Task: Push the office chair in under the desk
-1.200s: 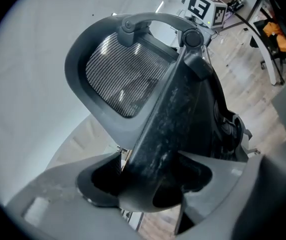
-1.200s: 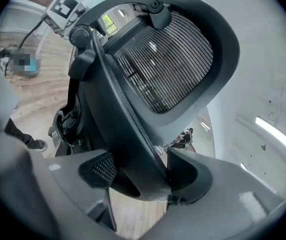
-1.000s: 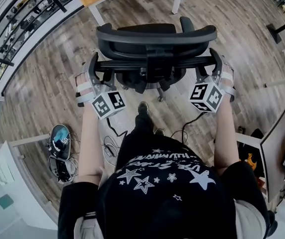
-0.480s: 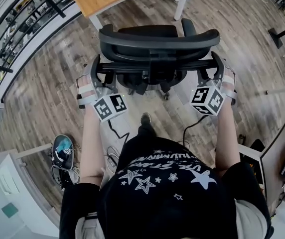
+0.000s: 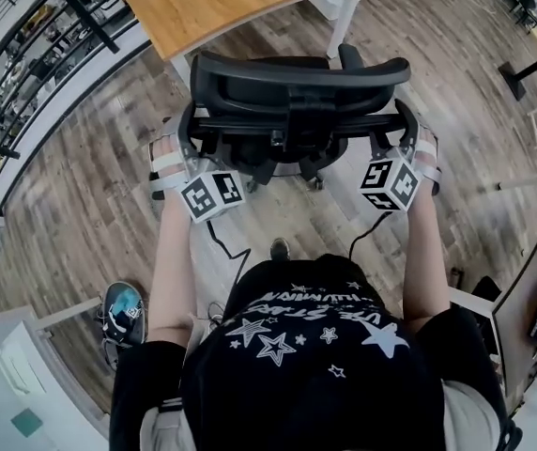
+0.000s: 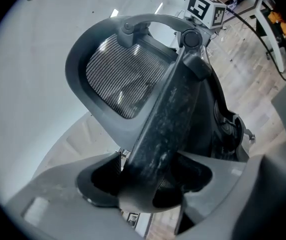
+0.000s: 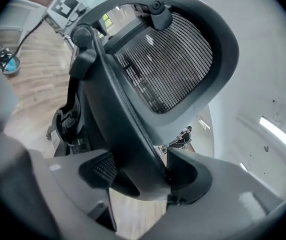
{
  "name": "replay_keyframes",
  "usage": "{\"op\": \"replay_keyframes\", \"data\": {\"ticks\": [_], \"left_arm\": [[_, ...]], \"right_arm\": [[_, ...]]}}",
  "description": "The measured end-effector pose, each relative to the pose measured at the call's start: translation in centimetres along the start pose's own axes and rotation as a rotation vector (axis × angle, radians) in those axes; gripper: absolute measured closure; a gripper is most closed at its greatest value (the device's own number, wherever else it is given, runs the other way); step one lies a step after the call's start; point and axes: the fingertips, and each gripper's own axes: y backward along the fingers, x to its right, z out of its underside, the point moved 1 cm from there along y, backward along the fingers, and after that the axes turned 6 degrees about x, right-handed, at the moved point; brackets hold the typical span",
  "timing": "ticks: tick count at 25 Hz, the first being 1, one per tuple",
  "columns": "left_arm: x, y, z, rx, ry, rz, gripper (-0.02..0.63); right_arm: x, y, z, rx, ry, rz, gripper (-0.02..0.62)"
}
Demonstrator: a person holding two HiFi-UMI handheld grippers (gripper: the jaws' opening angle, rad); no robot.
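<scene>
A black office chair (image 5: 297, 83) with a mesh back stands in front of me, its seat facing a wooden desk (image 5: 222, 3) at the top of the head view. My left gripper (image 5: 187, 137) is shut on the left edge of the chair's back frame (image 6: 158, 129). On the right edge, my right gripper (image 5: 405, 132) is shut on the same frame (image 7: 125, 129). In both gripper views the dark frame bar fills the gap between the jaws. The front of the seat lies just under the desk's near edge; the chair's base is mostly hidden.
A white desk leg (image 5: 342, 12) stands just right of the chair. Cables (image 5: 226, 247) trail over the wooden floor near my feet. Shoes (image 5: 123, 308) lie at the lower left by a white cabinet (image 5: 24, 383). A black railing (image 5: 34, 54) runs along the left.
The chair has rolled forward toward the desk with both grippers still on its back. More of the desktop shows now, and I have stepped forward behind it.
</scene>
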Motion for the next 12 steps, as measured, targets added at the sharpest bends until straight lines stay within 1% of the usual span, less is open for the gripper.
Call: {"op": "replay_keyframes", "data": {"ticks": [2,5,8,10,12], "left_arm": [[-1.0,-2.8,0.4,0.007,-0.003,0.009,0.298],[-1.8,-7.4,0.2,0.006,-0.018,0.032,0.298],[-2.3,-8.5,0.4,0.004,-0.006,0.03,0.296],[-2.4,-8.5,1.2,0.004,-0.014,0.019,0.295],[-2.3,-10.2,1.2,-0.004,-0.026,0.017,0.295]], "right_arm": [[0.9,-2.4,-0.6,0.003,0.005,-0.004,0.306],[2.8,-6.0,-0.6,0.009,0.022,-0.035,0.315],[2.9,-7.0,-0.9,0.018,0.031,-0.036,0.319],[2.5,-7.4,-1.5,0.028,0.037,-0.027,0.321],[3.1,-9.4,-1.1,0.039,0.041,-0.032,0.321]]}}
